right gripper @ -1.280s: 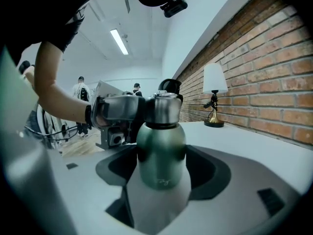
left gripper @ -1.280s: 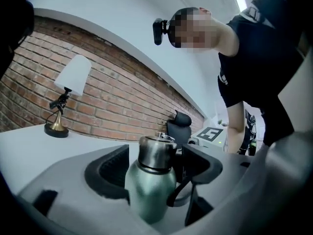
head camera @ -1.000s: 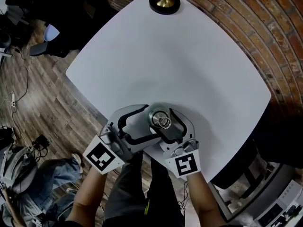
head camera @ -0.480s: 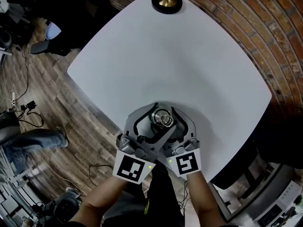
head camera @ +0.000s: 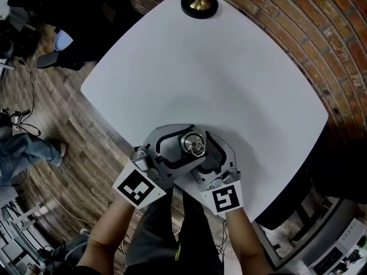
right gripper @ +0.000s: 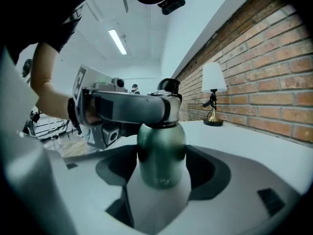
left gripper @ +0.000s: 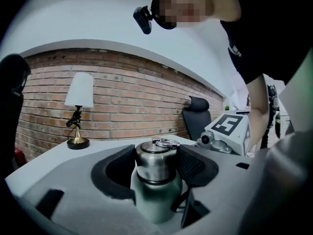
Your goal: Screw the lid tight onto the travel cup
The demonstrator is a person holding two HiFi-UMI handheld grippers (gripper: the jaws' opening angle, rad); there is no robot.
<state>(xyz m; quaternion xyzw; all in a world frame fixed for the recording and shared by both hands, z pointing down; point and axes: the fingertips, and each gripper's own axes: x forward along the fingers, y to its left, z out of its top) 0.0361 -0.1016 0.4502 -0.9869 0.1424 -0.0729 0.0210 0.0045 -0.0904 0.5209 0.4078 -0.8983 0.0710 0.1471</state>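
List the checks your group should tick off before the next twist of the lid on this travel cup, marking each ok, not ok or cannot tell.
1. Right gripper clamped on the green body of the travel cup: ok.
2. Left gripper round the steel lid: its jaws have just been closing, and both pads look to meet the lid: ok.
3. Lid level on the cup: ok.
4. Cup upright: ok.
5. Lid fully tight: cannot tell.
6. Lamp at the far corner of the table, well apart from both grippers: ok.
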